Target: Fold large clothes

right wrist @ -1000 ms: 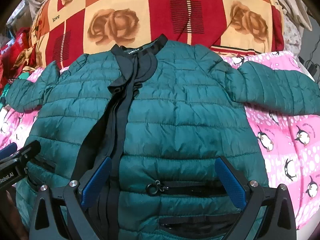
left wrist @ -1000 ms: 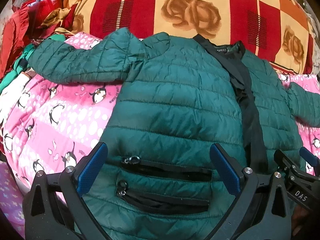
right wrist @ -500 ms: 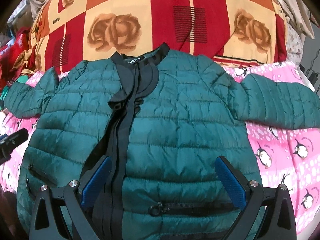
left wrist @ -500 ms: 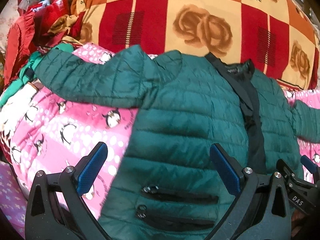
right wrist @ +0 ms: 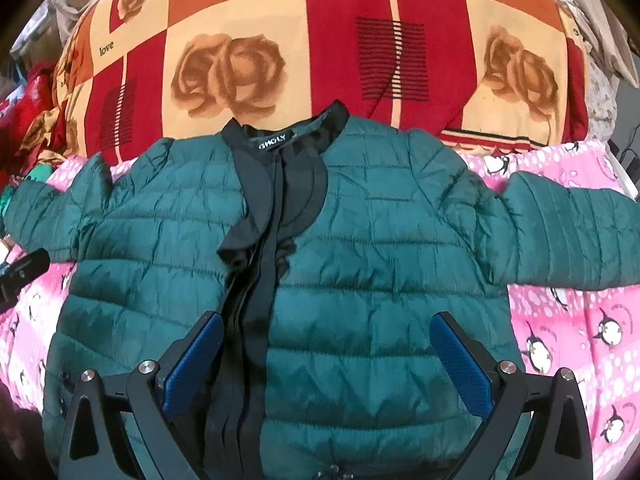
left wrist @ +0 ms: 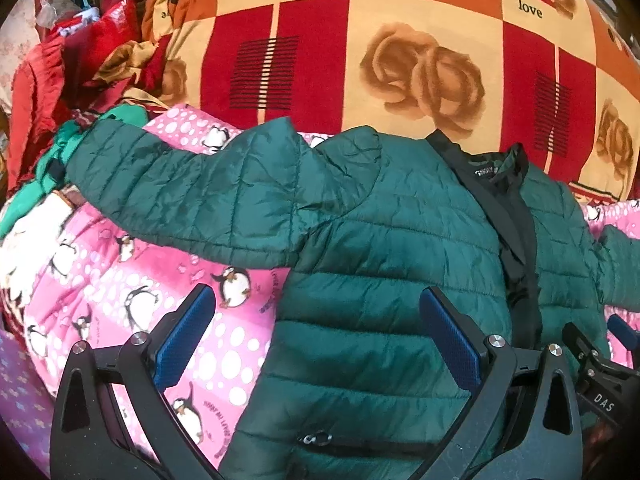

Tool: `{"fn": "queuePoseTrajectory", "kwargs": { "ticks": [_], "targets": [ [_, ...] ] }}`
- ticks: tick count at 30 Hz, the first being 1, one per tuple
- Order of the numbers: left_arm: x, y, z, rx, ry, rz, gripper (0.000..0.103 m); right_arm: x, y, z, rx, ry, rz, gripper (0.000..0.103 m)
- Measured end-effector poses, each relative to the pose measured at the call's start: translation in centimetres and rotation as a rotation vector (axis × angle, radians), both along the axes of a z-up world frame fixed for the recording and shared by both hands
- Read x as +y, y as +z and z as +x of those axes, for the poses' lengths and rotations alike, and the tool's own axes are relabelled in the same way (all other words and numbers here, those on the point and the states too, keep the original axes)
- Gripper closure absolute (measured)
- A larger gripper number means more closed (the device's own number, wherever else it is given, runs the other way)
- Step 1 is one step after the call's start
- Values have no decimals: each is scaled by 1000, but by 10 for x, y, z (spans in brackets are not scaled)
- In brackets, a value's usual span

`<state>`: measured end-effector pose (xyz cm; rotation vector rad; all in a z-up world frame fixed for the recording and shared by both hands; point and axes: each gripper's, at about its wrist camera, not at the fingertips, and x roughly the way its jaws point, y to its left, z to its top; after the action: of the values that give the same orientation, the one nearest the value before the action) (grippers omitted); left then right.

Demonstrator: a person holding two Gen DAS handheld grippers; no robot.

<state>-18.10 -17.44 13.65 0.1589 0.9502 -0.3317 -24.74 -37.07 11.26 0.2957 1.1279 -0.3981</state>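
A dark green quilted jacket (left wrist: 384, 264) (right wrist: 360, 248) lies face up and spread flat on a pink penguin sheet (left wrist: 92, 280) (right wrist: 576, 320), its black zip band running down the middle and both sleeves stretched out sideways. My left gripper (left wrist: 316, 304) hangs open over the jacket's left side, below the left sleeve (left wrist: 192, 196). My right gripper (right wrist: 326, 332) is open above the jacket's middle, beside the zip band (right wrist: 256, 280). Neither holds anything. The right gripper's tip shows at the left wrist view's right edge (left wrist: 600, 360).
A red, orange and cream rose blanket (left wrist: 400, 52) (right wrist: 320, 48) rises behind the collar. Red and green clothes are piled at the far left (left wrist: 60, 92). The left gripper's black tip pokes in at the left edge of the right wrist view (right wrist: 24, 272).
Both grippers have moved forward up the jacket from the pocket zips toward the chest. The left one also shifted left, showing more of the left sleeve and sheet. Both stayed open.
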Motion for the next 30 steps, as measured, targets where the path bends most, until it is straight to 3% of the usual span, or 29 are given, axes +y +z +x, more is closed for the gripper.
{"fn": "queuePoseTrajectory", "kwargs": {
  "ticks": [17,30],
  "targets": [
    [-5,-19,36,-28,8,17,1,-20,-16,53,-33,-2,63,0],
    [24,-30,85,-65,109,72,1,-6,-48,80,-9,39,81,0]
  ]
}}
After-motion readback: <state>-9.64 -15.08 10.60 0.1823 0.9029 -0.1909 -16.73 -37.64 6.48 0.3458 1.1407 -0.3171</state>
